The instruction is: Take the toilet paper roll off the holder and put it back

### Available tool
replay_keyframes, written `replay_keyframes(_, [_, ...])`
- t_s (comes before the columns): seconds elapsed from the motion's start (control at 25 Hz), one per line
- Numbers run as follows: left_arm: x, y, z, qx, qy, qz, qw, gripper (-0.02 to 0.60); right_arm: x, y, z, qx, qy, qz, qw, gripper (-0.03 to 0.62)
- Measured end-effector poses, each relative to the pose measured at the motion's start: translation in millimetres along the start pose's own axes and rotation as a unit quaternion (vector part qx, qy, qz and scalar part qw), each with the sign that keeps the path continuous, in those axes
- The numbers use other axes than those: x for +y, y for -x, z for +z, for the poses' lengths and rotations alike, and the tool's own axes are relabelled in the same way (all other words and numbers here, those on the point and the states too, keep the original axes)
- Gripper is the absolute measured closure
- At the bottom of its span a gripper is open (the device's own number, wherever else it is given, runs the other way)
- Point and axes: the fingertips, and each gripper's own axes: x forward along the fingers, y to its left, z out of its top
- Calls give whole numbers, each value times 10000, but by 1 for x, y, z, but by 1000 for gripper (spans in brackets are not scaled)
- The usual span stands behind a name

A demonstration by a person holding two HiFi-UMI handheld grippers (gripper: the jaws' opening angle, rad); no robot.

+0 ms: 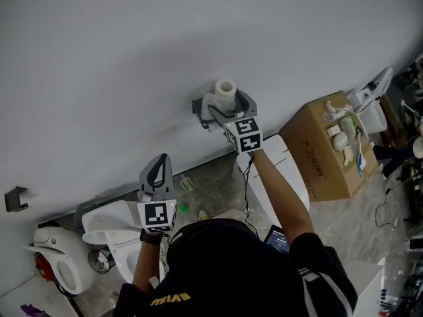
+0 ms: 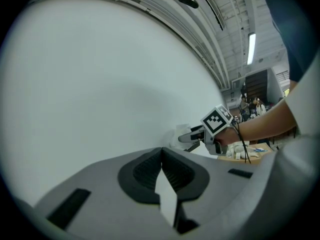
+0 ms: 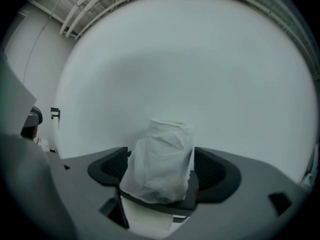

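The wall (image 1: pixel 165 45) is lying flat and bare all around the holder (image 1: pixel 200 106), leaving open room above and to both sides; a box (image 1: pixel 317 157) and toilet (image 1: pixel 109 224) are sitting lower down, well apart. The roll (image 1: pixel 225 90) is standing upright on the holder, white, loosely wrapped, its paper bulging. The right gripper (image 3: pixel 161 156) is reaching in with jaws wide, the roll between them, pads just beside its sides. The left gripper (image 2: pixel 161 156) is hanging away from the holder, jaws together.
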Motion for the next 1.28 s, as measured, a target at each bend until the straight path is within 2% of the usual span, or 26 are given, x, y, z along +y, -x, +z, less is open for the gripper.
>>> replay_keyframes(0.28, [3,4,-2,5,47,-7,10000,571,1,-2,2,67,62,-88,9999,206])
replay_keyframes(0.44, [0,3,-3,7,91,-28,10000,571,-4,-2,0,171,91,-219,9996,255])
replay_keyframes(0.56, [-2,4,-6,34,95,-47,9999,571,-10,-2,-2,243,32,-316,9992,316])
replay_keyframes(1.28, [16,15,-12,99,19,120,9999,571,-10,-1,-2,178,-129,-387,9990,327])
